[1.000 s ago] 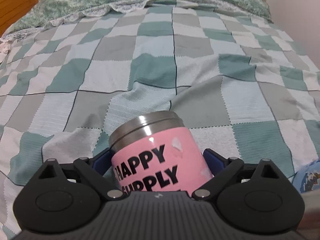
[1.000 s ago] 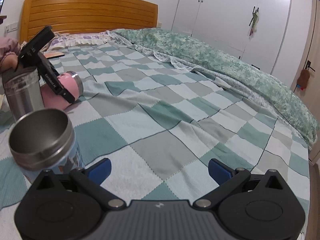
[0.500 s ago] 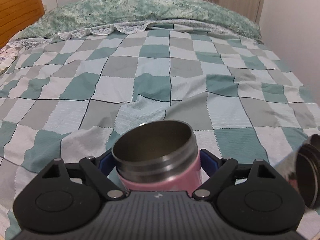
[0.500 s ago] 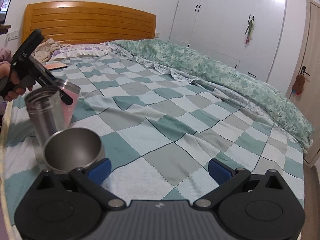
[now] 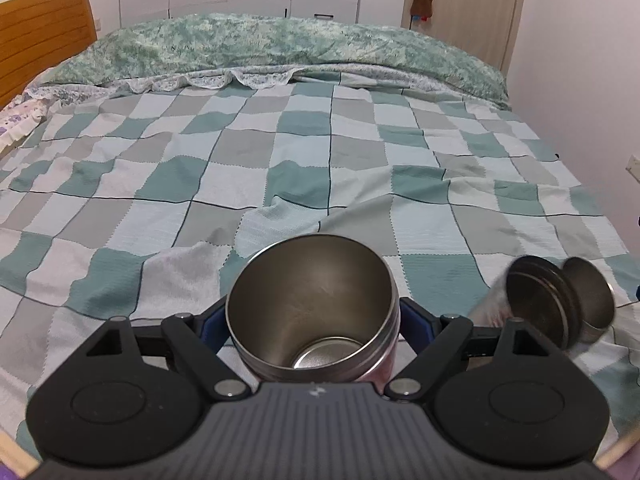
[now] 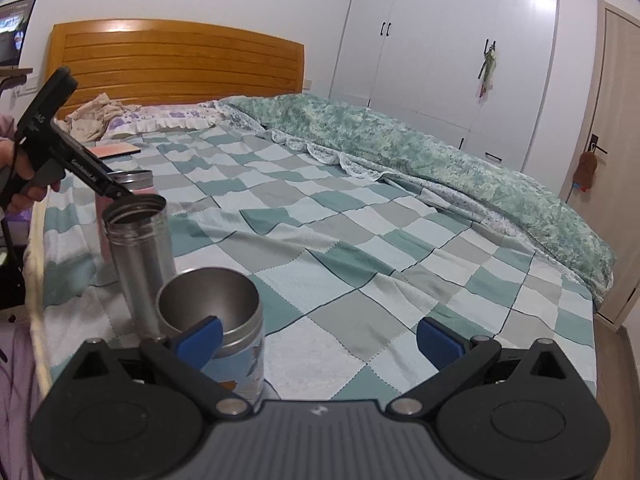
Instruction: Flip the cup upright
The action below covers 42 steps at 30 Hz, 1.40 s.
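Pink cup [image 5: 316, 308]: lower centre, mouth up, clamped by left gripper [image 5: 314, 320].
Right gripper [image 6: 320, 338]: jaws wide apart, nothing between.
Nearby: steel flask [image 6: 138, 248] and blue cup [image 6: 224, 332], lower left, upright on bedspread [image 6: 360, 264].

Both wrist views look low across the checkered bedspread [image 5: 328, 152], sharing its cups
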Each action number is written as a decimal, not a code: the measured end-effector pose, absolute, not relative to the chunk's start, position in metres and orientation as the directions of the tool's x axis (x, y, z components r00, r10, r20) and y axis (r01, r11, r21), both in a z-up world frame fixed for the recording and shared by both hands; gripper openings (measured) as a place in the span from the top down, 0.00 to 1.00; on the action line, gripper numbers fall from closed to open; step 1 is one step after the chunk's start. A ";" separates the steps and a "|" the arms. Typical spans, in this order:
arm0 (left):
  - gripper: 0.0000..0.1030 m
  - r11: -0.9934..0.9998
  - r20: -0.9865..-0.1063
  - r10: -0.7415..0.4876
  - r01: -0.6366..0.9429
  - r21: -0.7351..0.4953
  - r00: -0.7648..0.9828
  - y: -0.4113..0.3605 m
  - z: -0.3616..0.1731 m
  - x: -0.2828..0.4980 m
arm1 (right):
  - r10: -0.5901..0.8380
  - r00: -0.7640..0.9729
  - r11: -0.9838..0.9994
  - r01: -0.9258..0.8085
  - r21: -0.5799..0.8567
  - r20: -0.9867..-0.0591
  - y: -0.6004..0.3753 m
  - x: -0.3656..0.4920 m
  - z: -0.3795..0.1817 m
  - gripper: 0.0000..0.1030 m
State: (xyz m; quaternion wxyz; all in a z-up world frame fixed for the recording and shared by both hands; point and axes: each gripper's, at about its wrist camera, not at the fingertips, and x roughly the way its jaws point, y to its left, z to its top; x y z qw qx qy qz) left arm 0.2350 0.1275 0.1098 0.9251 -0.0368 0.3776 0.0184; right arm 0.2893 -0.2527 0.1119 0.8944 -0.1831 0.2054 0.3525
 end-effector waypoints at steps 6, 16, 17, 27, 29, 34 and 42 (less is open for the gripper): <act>0.17 0.998 -0.678 0.001 -0.048 -0.050 0.735 0.121 0.128 0.191 | 0.567 0.675 0.690 -0.703 -0.175 -0.473 -0.255 0.253 0.123 0.00; 0.17 0.999 -0.693 -0.042 0.045 -0.013 0.720 0.074 0.132 0.118 | 0.601 0.645 0.671 -0.728 -0.139 -0.472 -0.261 0.172 0.116 0.00; 0.17 0.998 -0.699 -0.047 0.057 -0.009 0.714 0.067 0.129 0.116 | 0.604 0.640 0.670 -0.730 -0.131 -0.474 -0.262 0.166 0.112 0.00; 0.17 0.970 -0.780 -0.210 0.226 -0.090 0.590 -0.012 0.088 0.146 | 0.602 0.619 0.700 -0.713 -0.040 -0.505 -0.295 0.137 0.074 0.00; 0.17 0.970 -0.775 -0.187 0.237 -0.050 0.604 -0.028 0.084 0.157 | 0.595 0.619 0.711 -0.703 -0.024 -0.512 -0.301 0.141 0.069 0.00; 0.16 0.974 -0.794 -0.191 0.213 -0.079 0.578 -0.033 0.074 0.184 | 0.587 0.620 0.724 -0.689 -0.005 -0.520 -0.309 0.152 0.061 0.00; 0.09 0.971 -0.811 -0.173 0.232 -0.047 0.559 -0.039 0.069 0.190 | 0.591 0.611 0.724 -0.689 0.012 -0.526 -0.302 0.164 0.055 0.00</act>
